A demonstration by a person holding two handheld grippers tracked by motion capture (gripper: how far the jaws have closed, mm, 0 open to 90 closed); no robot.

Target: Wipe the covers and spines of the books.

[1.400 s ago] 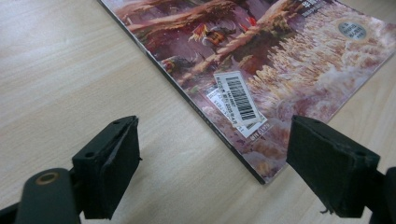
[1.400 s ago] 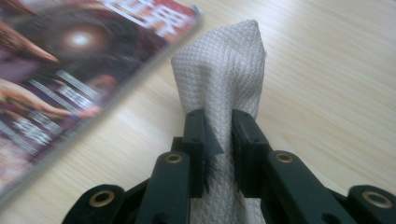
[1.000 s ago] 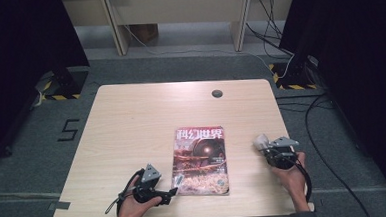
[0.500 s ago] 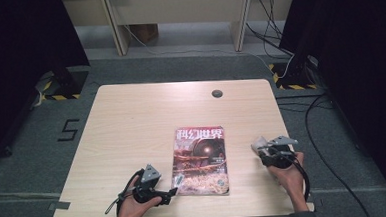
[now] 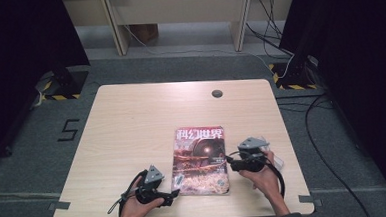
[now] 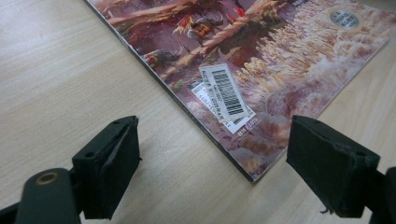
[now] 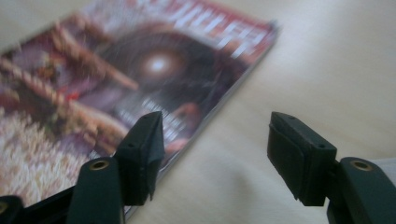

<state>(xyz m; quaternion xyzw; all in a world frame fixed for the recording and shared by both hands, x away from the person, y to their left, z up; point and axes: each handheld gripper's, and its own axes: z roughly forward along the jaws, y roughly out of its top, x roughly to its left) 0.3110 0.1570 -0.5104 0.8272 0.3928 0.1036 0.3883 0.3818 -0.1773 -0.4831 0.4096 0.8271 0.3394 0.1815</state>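
The left hand-held gripper (image 5: 174,193) rests on the wooden bench (image 5: 131,121) near its front edge, jaws spread wide with nothing between them, aimed at the magazine's lower left corner, where a barcode sticker (image 6: 227,92) sits. The magazine (image 5: 200,160) lies flat and closed, cover up, at the bench's front centre between the 2 tools. The right hand-held gripper (image 5: 228,159) sits just beside the magazine's right edge, jaws also wide apart and holding nothing, one jaw over the cover

A magazine (image 5: 201,160) lies on the table's (image 5: 131,121) near half, seemingly right of centre.
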